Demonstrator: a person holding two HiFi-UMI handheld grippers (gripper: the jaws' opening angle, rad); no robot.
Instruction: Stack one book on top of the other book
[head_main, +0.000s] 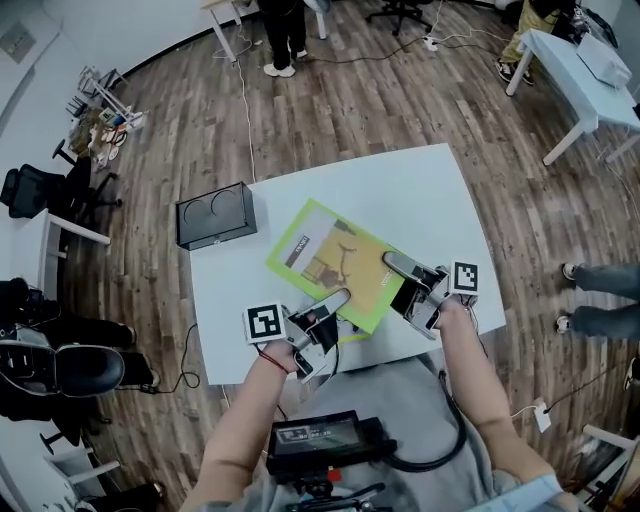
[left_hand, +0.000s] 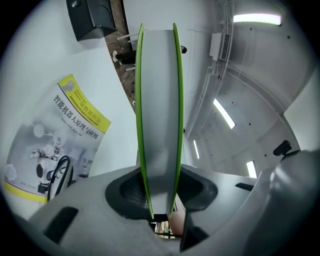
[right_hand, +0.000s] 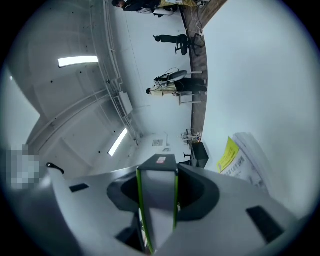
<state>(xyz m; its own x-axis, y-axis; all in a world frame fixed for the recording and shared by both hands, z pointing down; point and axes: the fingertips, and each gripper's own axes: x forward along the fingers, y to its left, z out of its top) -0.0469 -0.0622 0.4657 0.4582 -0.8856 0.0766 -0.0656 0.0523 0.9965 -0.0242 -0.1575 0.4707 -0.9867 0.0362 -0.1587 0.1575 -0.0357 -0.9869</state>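
A green-edged book (head_main: 330, 262) with a yellow picture cover hangs flat above the white table (head_main: 420, 190), held at its near edge by both grippers. My left gripper (head_main: 335, 302) is shut on the near-left corner, and my right gripper (head_main: 396, 266) is shut on the near-right corner. Seen edge on, the green book (left_hand: 159, 100) runs between the left gripper's (left_hand: 160, 207) jaws, and the same book (right_hand: 157, 192) sits between the right gripper's (right_hand: 157, 205) jaws. A second book (left_hand: 52, 145), grey with a yellow band, lies on the table; the second book (right_hand: 239, 159) also shows beside the right jaws. The head view does not show it.
A black box (head_main: 214, 214) stands on the table's far-left corner. Another white table (head_main: 585, 85) is at the far right. A person's legs (head_main: 282, 40) stand at the far end and someone's feet (head_main: 598, 298) at the right. Office chairs (head_main: 45, 190) line the left.
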